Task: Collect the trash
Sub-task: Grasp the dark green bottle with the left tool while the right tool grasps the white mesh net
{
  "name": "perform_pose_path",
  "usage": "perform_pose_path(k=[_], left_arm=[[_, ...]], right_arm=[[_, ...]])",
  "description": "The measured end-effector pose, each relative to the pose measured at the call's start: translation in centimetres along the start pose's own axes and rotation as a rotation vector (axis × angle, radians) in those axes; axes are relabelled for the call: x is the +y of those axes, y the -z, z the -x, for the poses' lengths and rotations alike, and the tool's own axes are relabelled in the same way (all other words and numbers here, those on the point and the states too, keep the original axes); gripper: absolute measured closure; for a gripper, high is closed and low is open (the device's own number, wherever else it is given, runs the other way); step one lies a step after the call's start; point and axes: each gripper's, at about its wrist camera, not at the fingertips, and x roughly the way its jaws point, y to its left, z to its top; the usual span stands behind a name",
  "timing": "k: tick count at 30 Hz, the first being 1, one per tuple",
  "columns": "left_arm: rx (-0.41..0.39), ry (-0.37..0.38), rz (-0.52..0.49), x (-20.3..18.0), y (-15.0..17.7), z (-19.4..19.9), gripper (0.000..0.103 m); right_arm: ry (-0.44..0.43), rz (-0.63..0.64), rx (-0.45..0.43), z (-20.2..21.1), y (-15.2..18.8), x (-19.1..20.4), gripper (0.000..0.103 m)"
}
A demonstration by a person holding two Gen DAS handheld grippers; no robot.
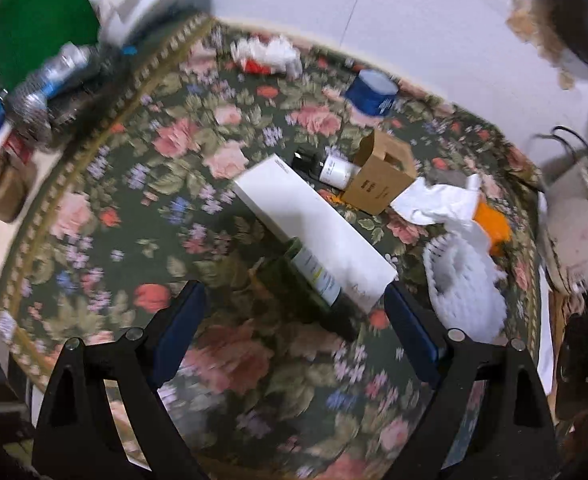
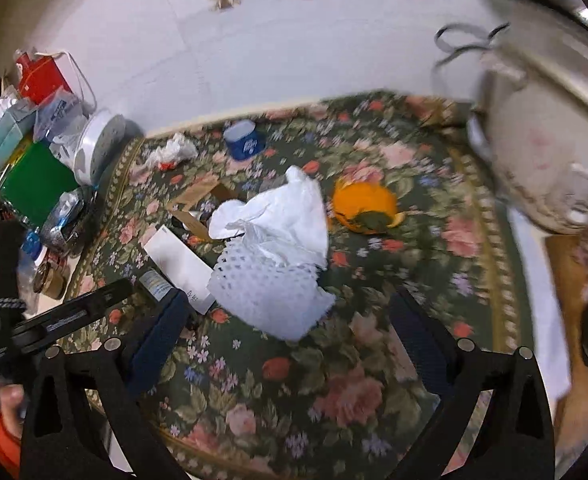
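Trash lies on a floral rug (image 1: 142, 216). In the left wrist view a dark green bottle (image 1: 314, 280) lies beside a long white box (image 1: 314, 228), just beyond my open, empty left gripper (image 1: 294, 320). Farther off are a brown cardboard box (image 1: 382, 176), a small white-labelled bottle (image 1: 326, 168), crumpled white paper (image 1: 438, 200), white foam netting (image 1: 462, 284), orange peel (image 1: 492, 224) and a blue cup (image 1: 372, 92). In the right wrist view my open, empty right gripper (image 2: 290, 320) hovers near the foam netting (image 2: 270, 292) and white paper (image 2: 282, 216); orange peel (image 2: 364, 204) lies beyond.
A pile with a green box (image 2: 34, 188), red bag (image 2: 42, 76), plastic bottles and a white round appliance (image 2: 98, 148) stands at the rug's left edge. A white bag with dark handles (image 2: 534, 152) hangs at right. Crumpled wrapper (image 2: 174, 152) and blue cup (image 2: 244, 144) lie far back.
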Motion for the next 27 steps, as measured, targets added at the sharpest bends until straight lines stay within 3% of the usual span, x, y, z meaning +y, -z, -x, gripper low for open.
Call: perform_pose_path(k=[7,13,15,19,24,27], left_arm=[[0.047,-0.031,0.066,-0.1,-0.3,-3.3,0.017],[0.093,0.009,0.097,-0.1,-0.2,-5.3,0.038],[0.099,0.011,0.103,-0.2,0.0,-5.5,0.05],[0.106,0.027,0.084,-0.5,0.6,-5.4,0.052],[0.105,0.024,0.051,-0.7,2.2,-4.5,0.053],[0.089,0.033,0.044,-0.7,3.0,-3.3,0.061]], right_arm=[[-0.097,0.025,0.155,-5.7,-0.9,-0.8,0.008],[-0.122,0.003,0.253,-8.7,-0.3,-1.8,0.02],[-0.148,-0.019,0.25,-8.6,-0.2,-2.2,0.03],[-0.189,0.009,0.251,-8.2,0.1,-2.1,0.048],[-0.197,0.055,0.241,-7.7,0.6,-1.4,0.078],[-0.194,0.055,0.214,-6.8,0.9,-1.4,0.084]])
